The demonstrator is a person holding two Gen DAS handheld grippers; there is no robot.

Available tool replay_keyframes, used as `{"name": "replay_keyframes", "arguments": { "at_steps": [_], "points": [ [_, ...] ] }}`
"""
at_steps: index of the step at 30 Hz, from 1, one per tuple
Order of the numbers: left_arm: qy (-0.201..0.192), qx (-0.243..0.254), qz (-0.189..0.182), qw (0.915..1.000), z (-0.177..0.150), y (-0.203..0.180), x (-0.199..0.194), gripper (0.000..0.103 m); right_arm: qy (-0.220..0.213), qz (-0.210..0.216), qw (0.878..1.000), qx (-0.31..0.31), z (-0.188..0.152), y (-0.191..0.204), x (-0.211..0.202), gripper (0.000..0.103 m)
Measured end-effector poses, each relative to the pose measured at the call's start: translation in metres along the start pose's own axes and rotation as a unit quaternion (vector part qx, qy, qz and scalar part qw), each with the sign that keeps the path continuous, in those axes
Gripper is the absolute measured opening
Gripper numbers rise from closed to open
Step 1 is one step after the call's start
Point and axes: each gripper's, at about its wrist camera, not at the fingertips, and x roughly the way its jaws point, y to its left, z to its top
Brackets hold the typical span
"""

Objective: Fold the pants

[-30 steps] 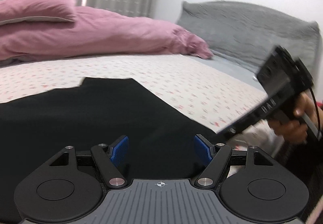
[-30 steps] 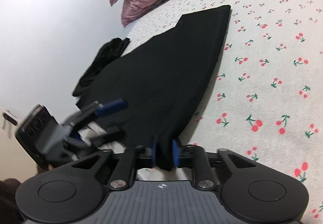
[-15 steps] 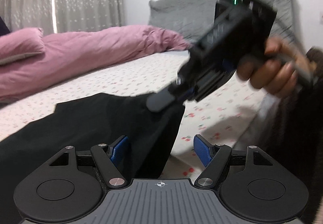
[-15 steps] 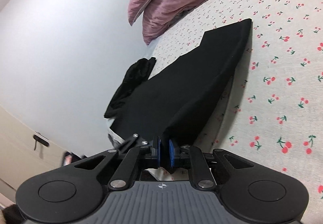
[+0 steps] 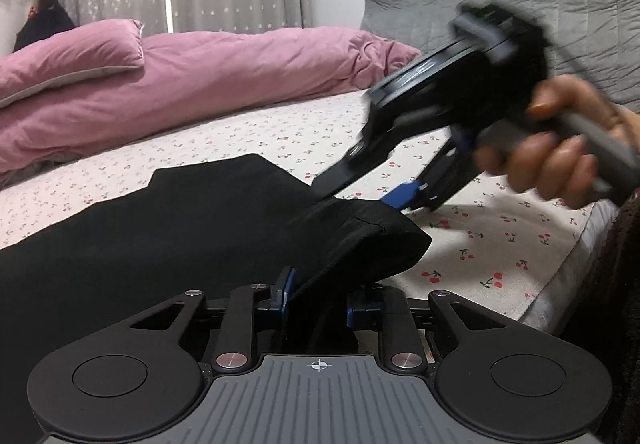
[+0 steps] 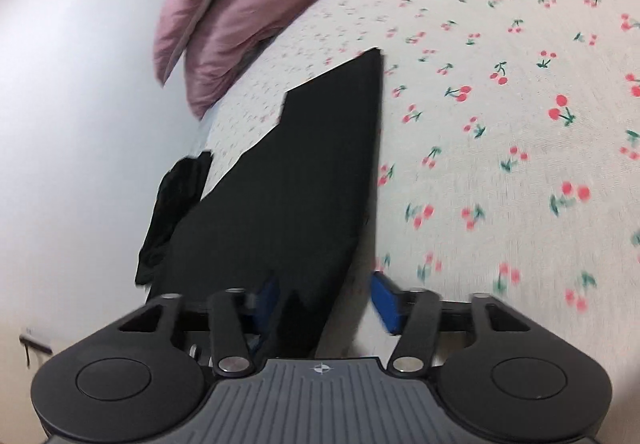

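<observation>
Item: black pants point(image 5: 168, 244), laid along the bed point(image 5: 500, 256) on its cherry-print sheet, filling the lower left of the left wrist view and running up the middle of the right wrist view point(image 6: 312, 184); one end is raised into a soft hump at centre frame, the far end lies flat with a stepped outline; we judge the cloth light, limp and matte, likely to sag and drape from any held point and to crease where it is pressed. Left tongs point(image 5: 318, 302): jaws have just been closing, and a raised fold of the pants sits between the blue pads, which we read as pinching it. Right tongs point(image 6: 326, 302): jaws have just been opening; the corner of the pants lies between them, but the right-hand pad stands clear of the cloth, so we record them as spread and the hold released; in the left wrist view these tongs appear blurred at right, in a hand point(image 5: 560, 164). Handling note: take hold at hems or corners, through both layers, with the two tongs well apart along one edge, so the fold carries over evenly. Also present: pink duvet point(image 5: 224, 84) and pillow at upper left; grey headboard point(image 5: 520, 4) at upper right.
</observation>
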Motion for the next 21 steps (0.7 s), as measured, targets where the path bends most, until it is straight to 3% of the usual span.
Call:
{"name": "replay_keyframes", "arguments": {
  "at_steps": [4, 7, 9, 11, 21],
  "points": [
    [0.004, -0.003, -0.006, 1.0, 0.0, 0.001, 0.002, 0.019, -0.026, -0.012, 0.999, -0.015, 0.017, 0.003, 0.018, 0.031],
    [0.003, -0.02, -0.01, 0.9997, 0.001, 0.006, 0.0, 0.013, -0.053, -0.04, 0.998, -0.022, 0.02, 0.005, 0.027, 0.005],
    [0.005, -0.024, -0.009, 0.9997, 0.003, 0.009, 0.0, 0.005, -0.065, -0.058, 0.995, -0.048, 0.017, 0.015, 0.026, 0.005],
    [-0.004, -0.033, -0.006, 0.9994, 0.006, 0.013, -0.007, 0.003, -0.082, -0.063, 0.992, -0.072, 0.016, 0.028, 0.024, 0.004],
    [-0.067, -0.128, 0.005, 0.9895, 0.012, 0.053, -0.05, 0.001, -0.114, -0.017, 0.988, -0.103, 0.024, 0.086, 0.036, 0.004]
  ]
}}
